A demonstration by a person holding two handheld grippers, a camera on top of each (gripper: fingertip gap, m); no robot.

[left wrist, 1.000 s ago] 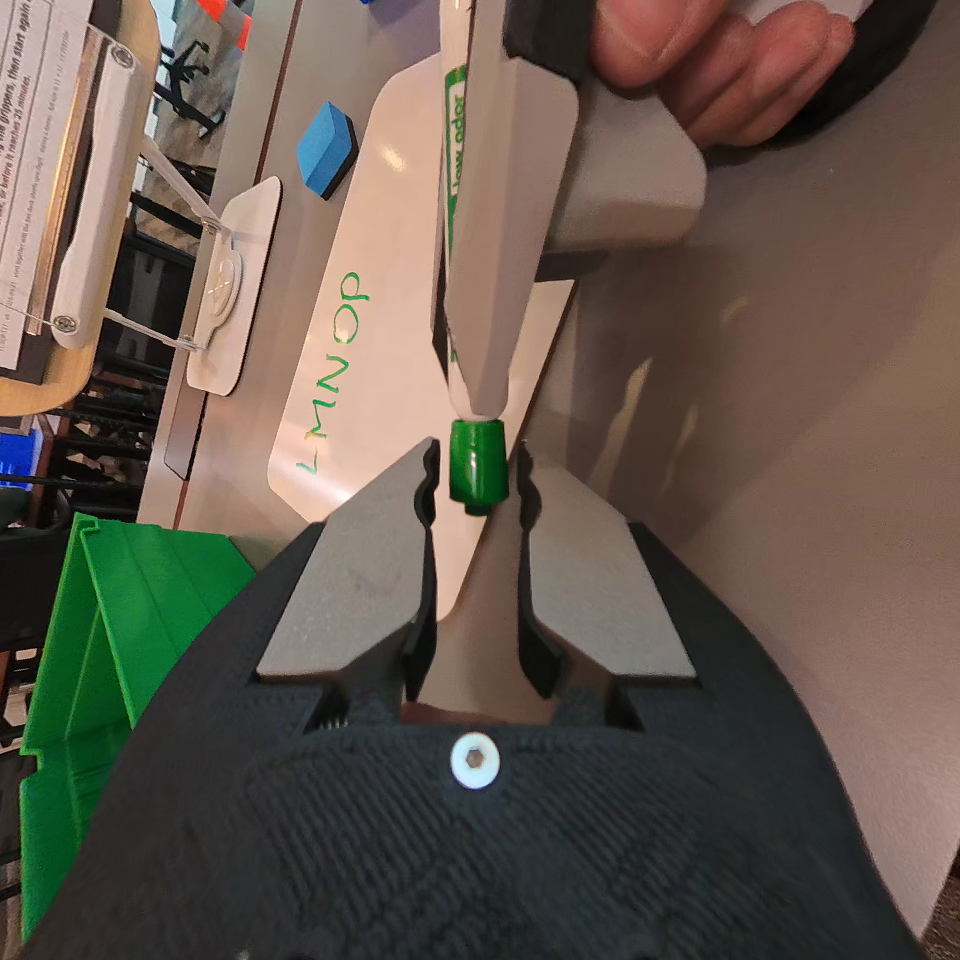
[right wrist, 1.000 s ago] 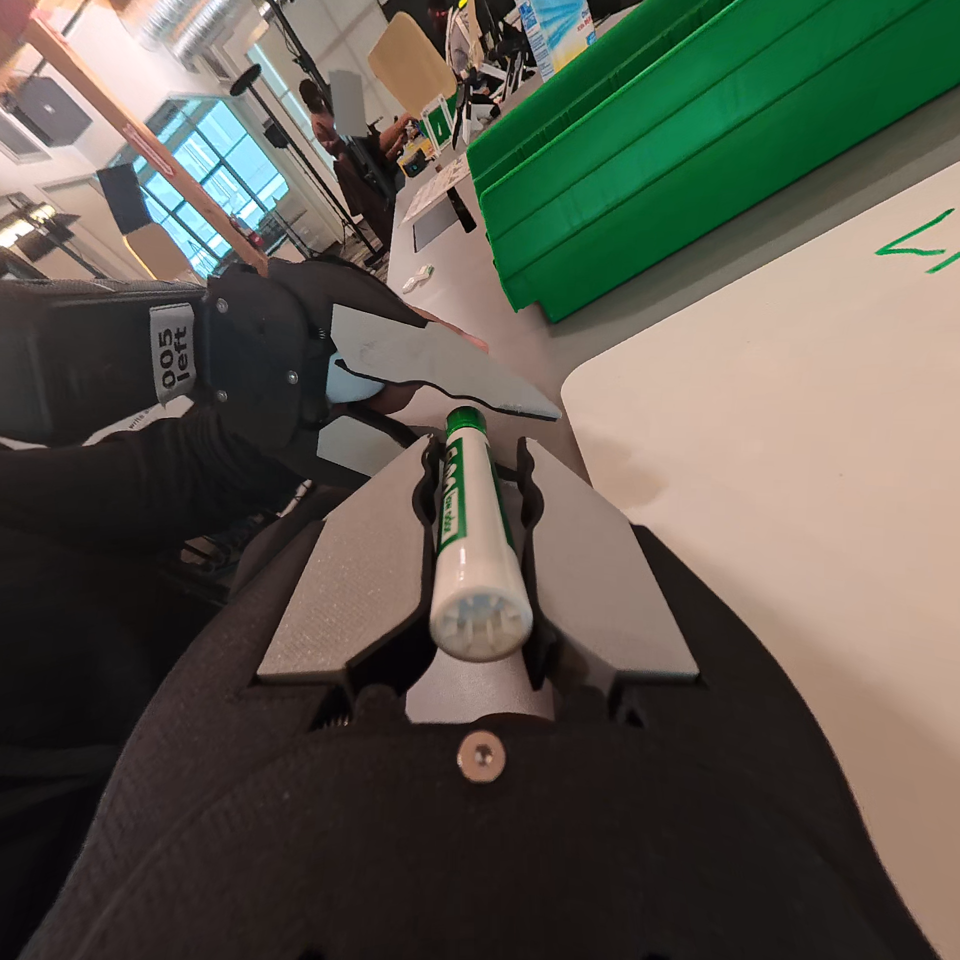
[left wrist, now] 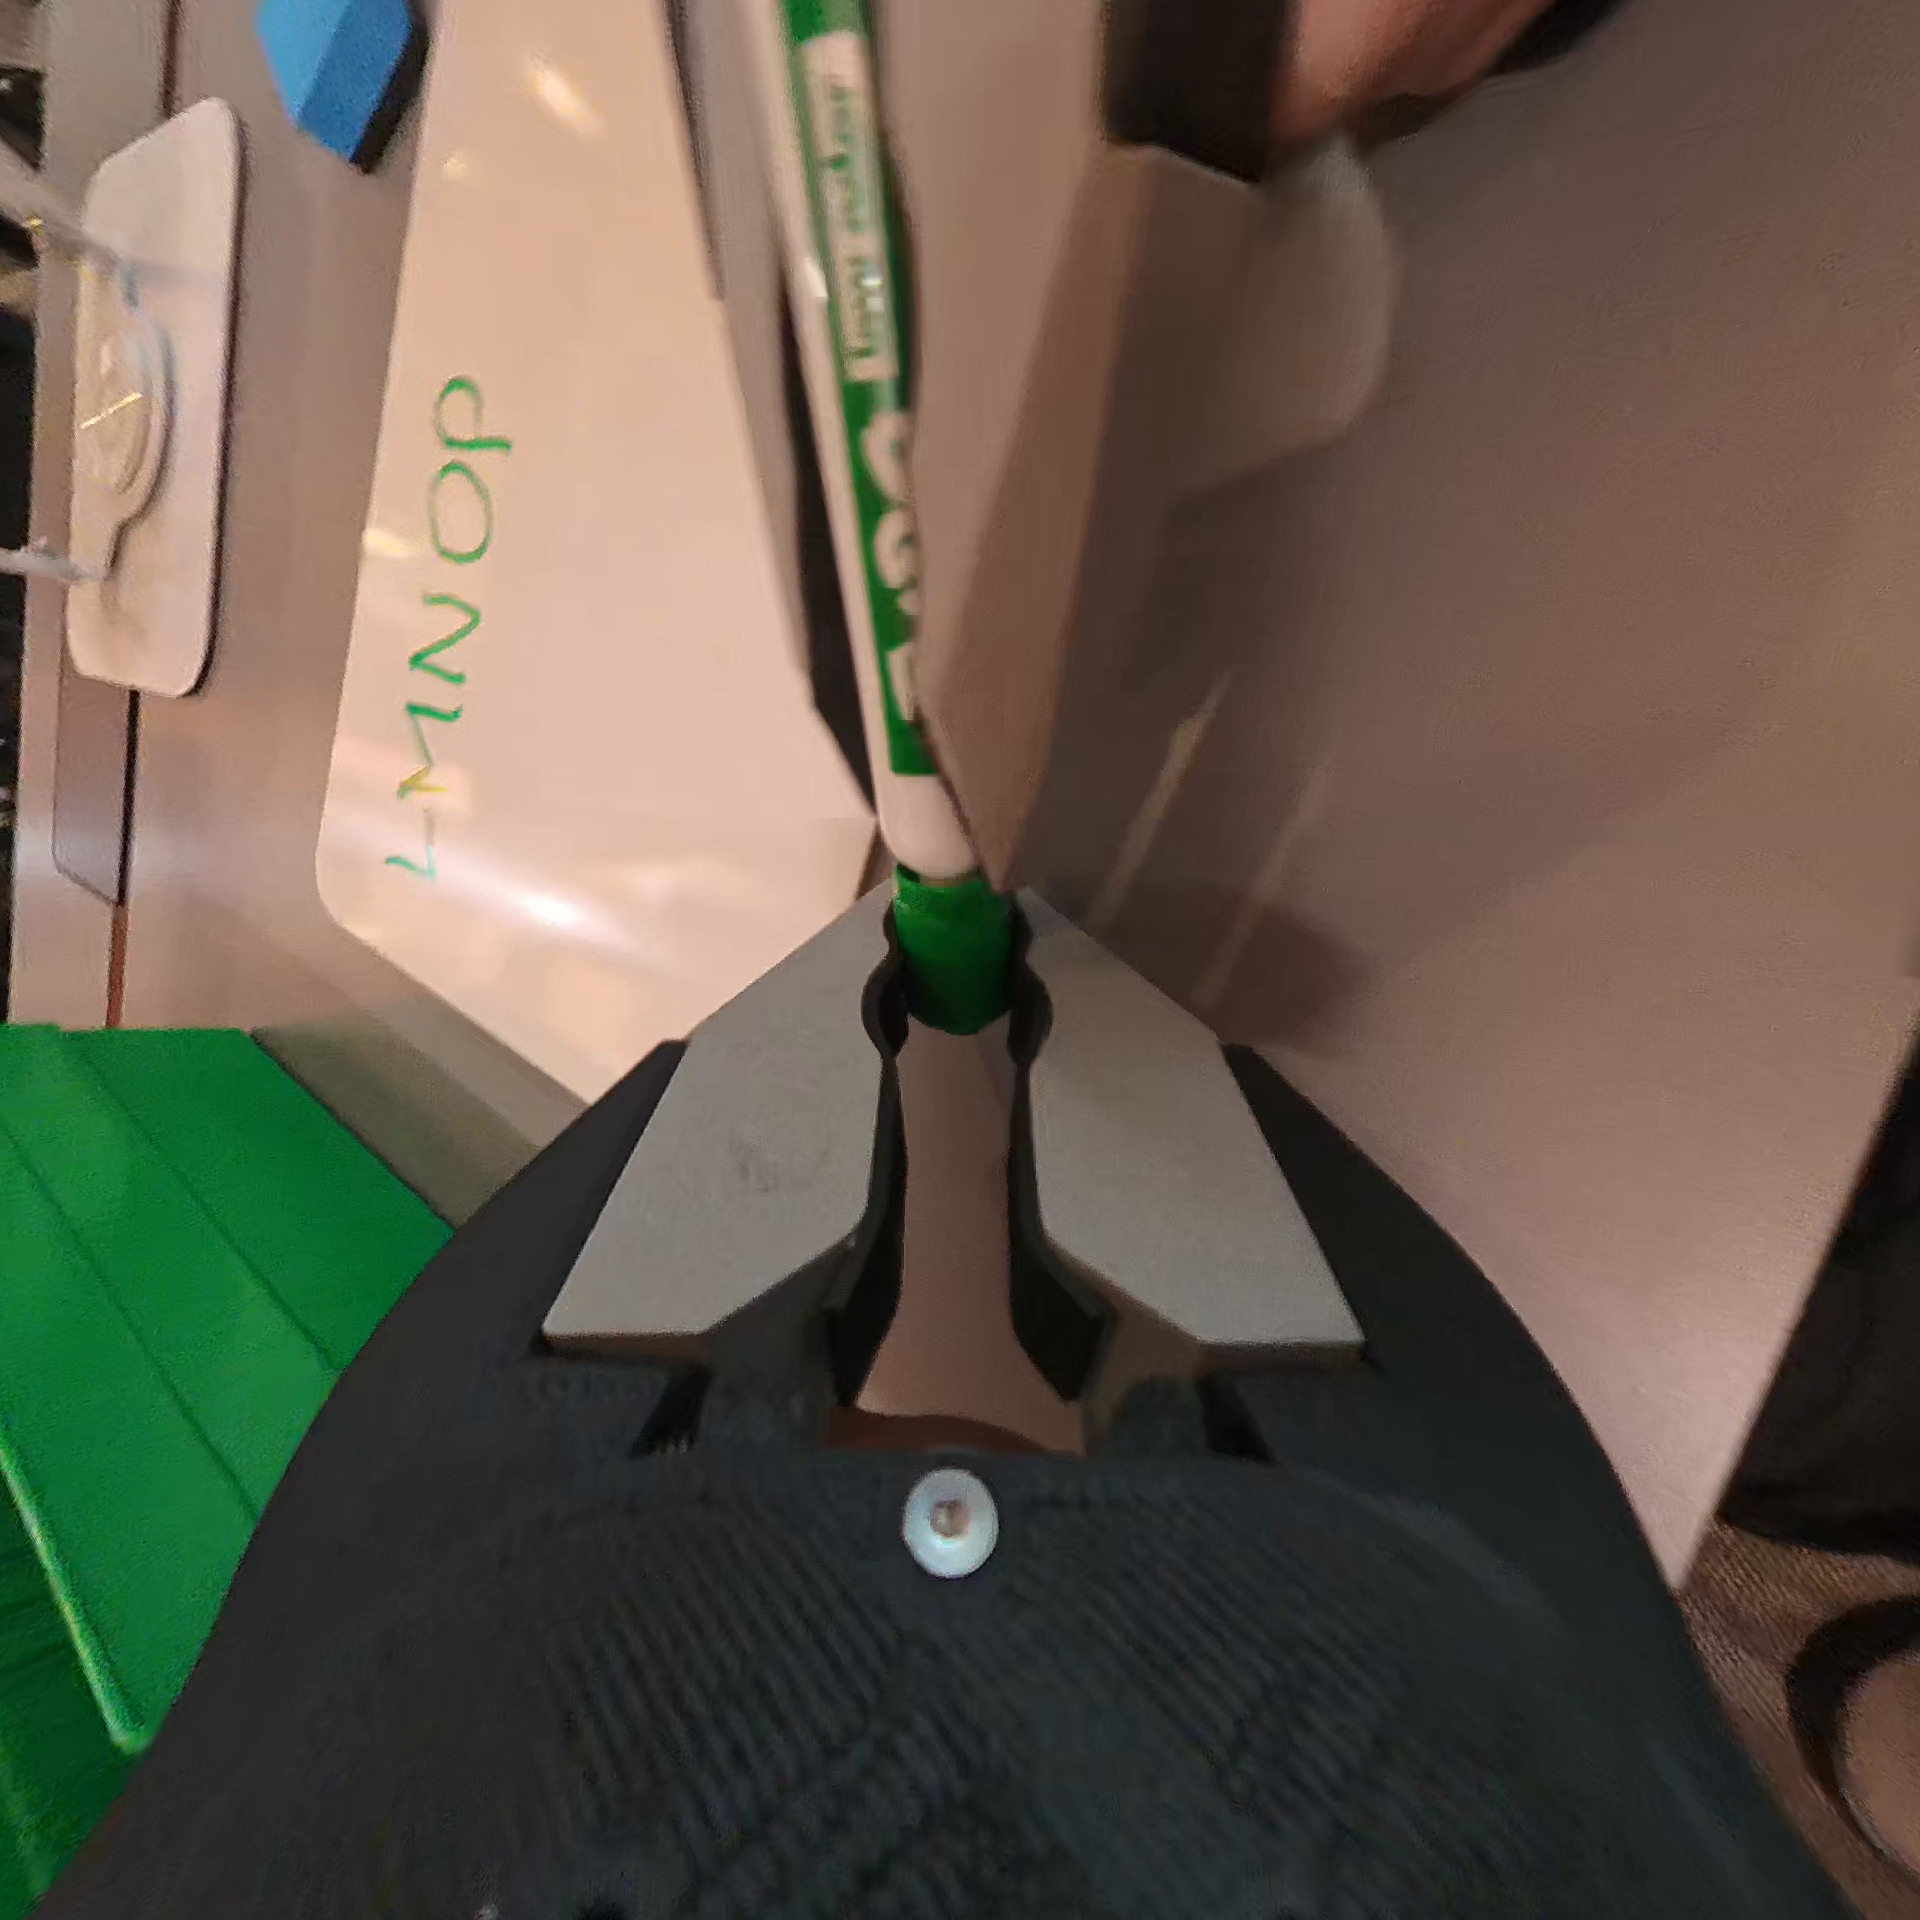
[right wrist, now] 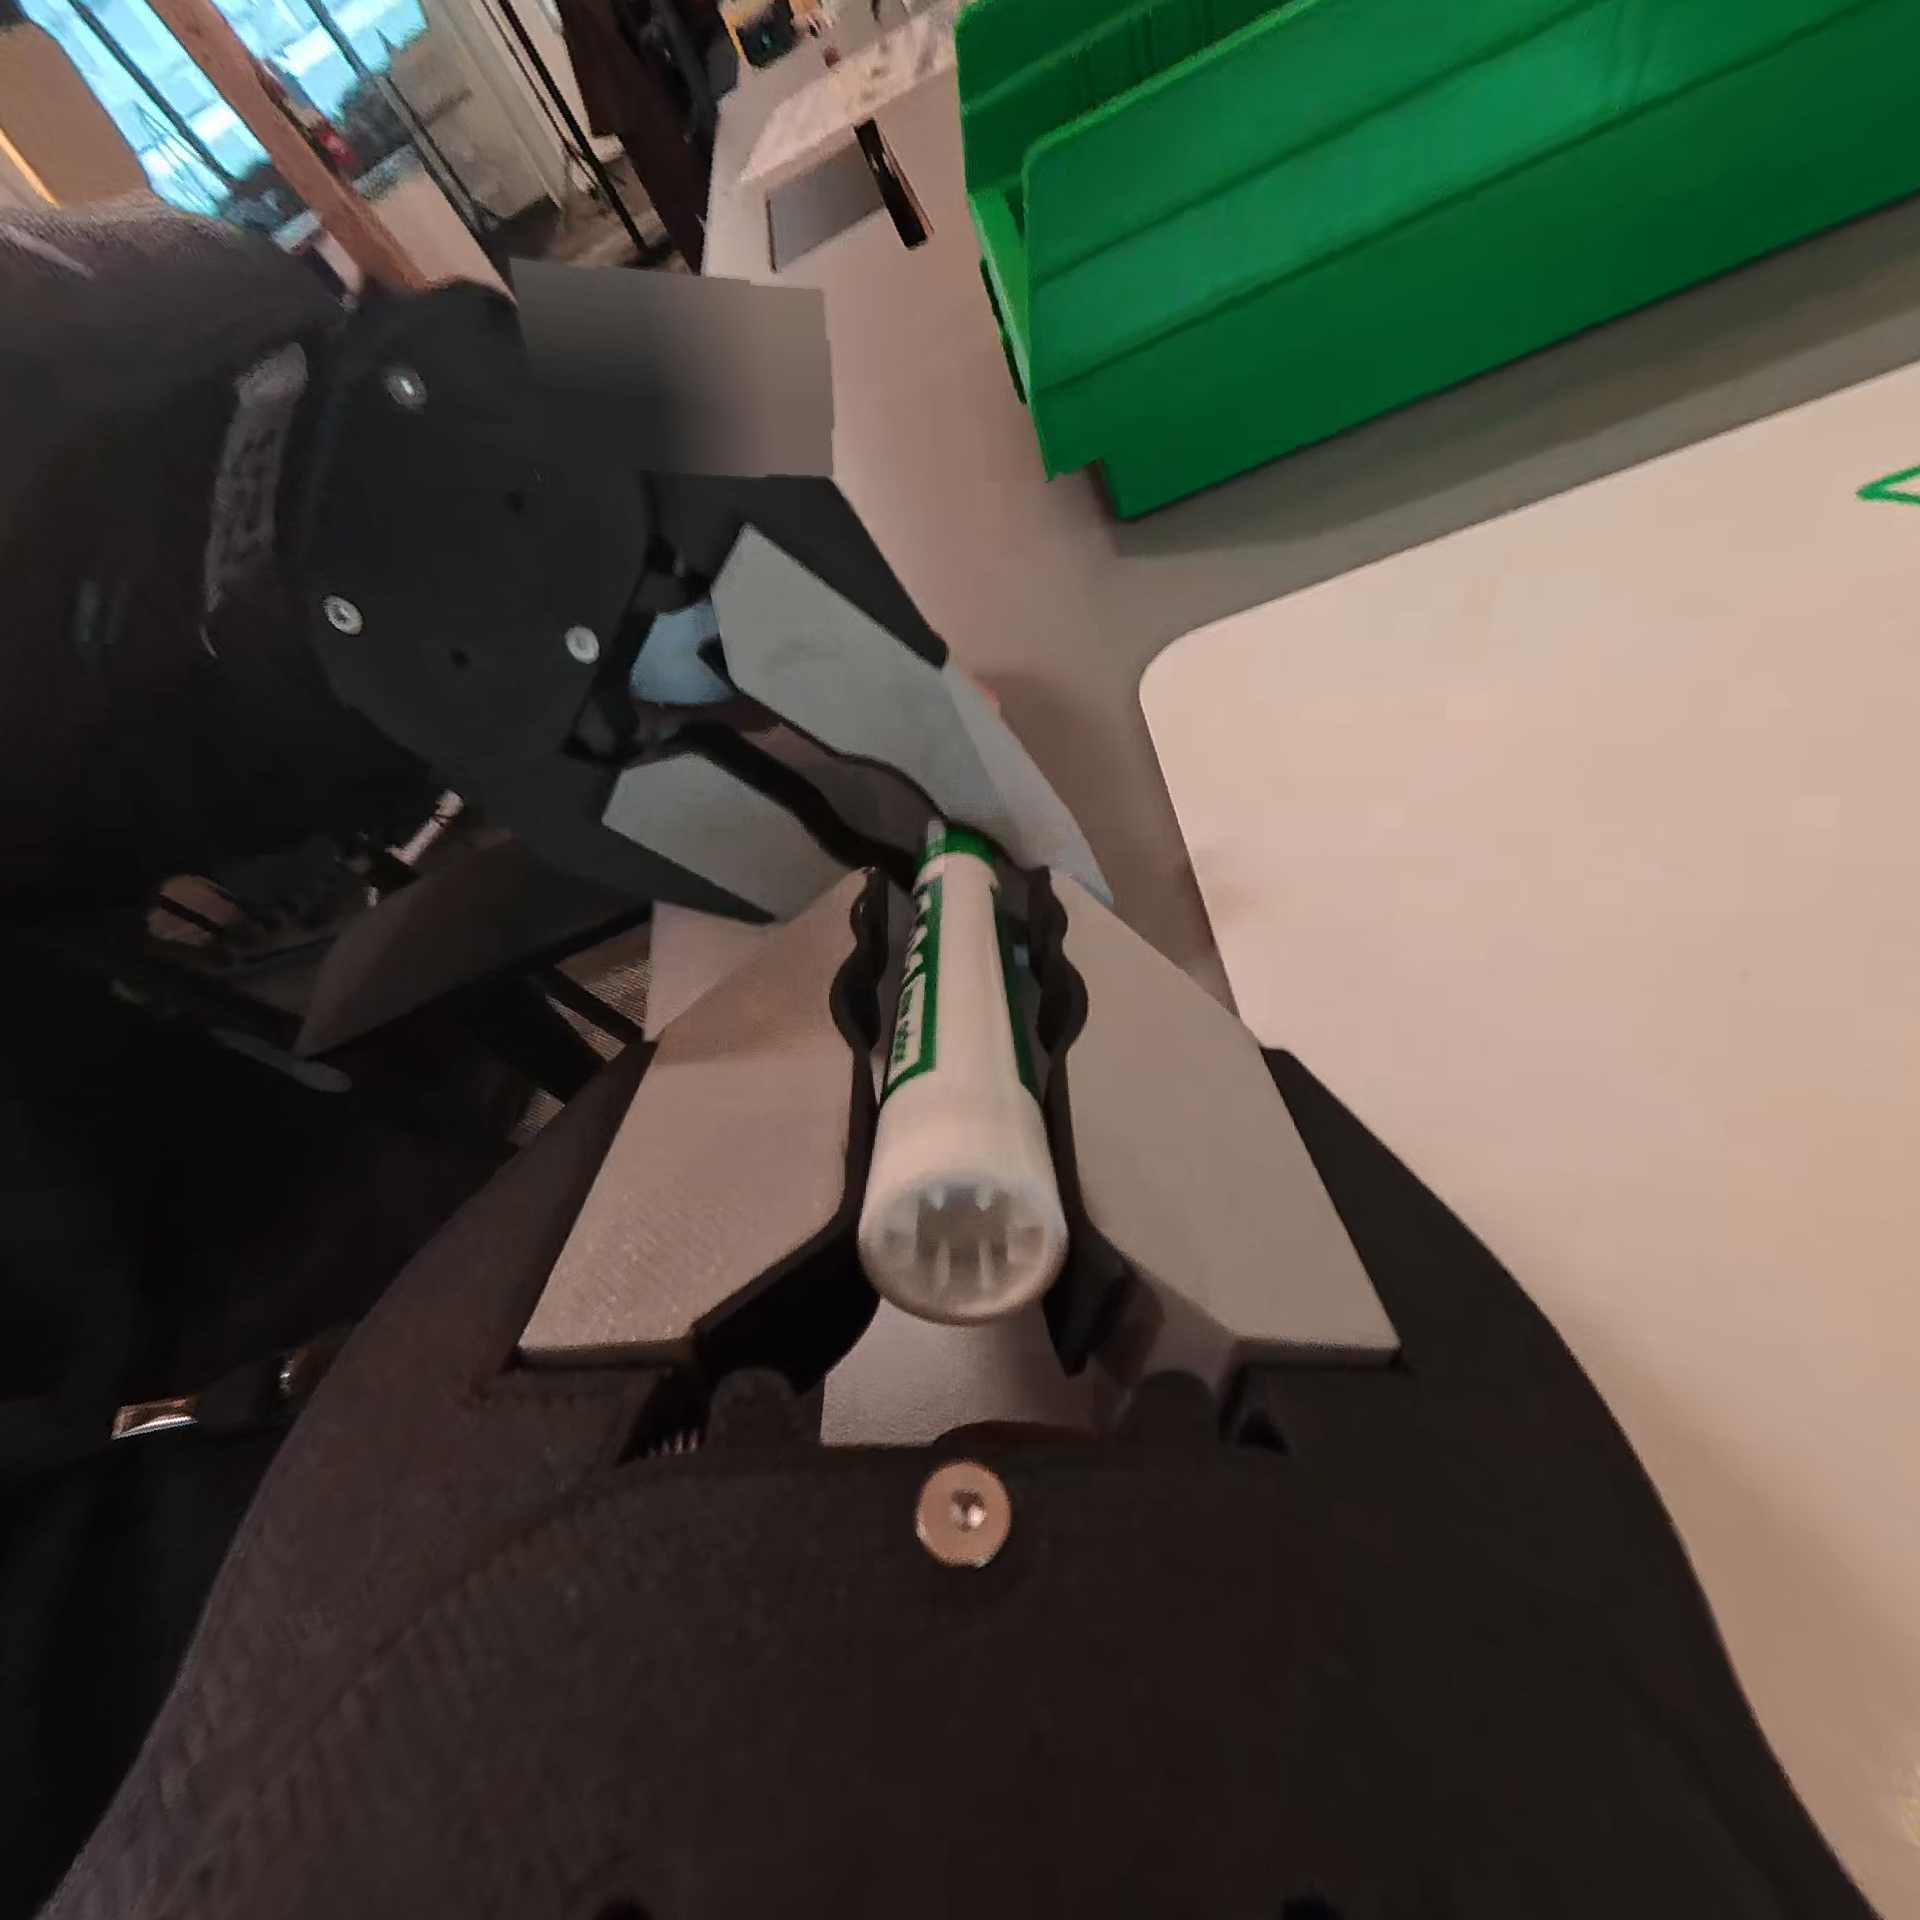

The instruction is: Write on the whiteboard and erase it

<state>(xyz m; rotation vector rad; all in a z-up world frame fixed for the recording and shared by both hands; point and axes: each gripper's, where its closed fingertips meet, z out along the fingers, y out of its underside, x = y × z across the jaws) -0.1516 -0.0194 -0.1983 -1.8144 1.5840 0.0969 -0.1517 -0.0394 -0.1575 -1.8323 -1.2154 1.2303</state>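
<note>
A white marker (right wrist: 956,1091) with a green label is gripped along its barrel by my right gripper (right wrist: 956,899), which is shut on it. The marker's green cap (left wrist: 951,956) sits between the fingertips of my left gripper (left wrist: 954,961), which is shut on it. The marker barrel (left wrist: 862,416) runs up and away from the cap. The left gripper also shows in the right wrist view (right wrist: 966,852), meeting the marker tip end-on. The whiteboard (left wrist: 582,520) lies flat on the table and bears green letters. A blue eraser (left wrist: 332,52) rests at its far end.
Green plastic bins (right wrist: 1455,260) stand beside the whiteboard, and they show in the left wrist view (left wrist: 156,1299) too. A small white plate with a clear stand (left wrist: 145,416) lies left of the board. The grey table's edge (left wrist: 1766,1351) runs at the right. The left gripper's tips are roughly 4 cm from the right gripper's. Left tips and right tips are each some 30 cm from the blue eraser (left wrist: 332,52).
My left gripper has moved forward and closed on the green cap, which earlier sat loose between its open tips. The right gripper still holds the marker.
</note>
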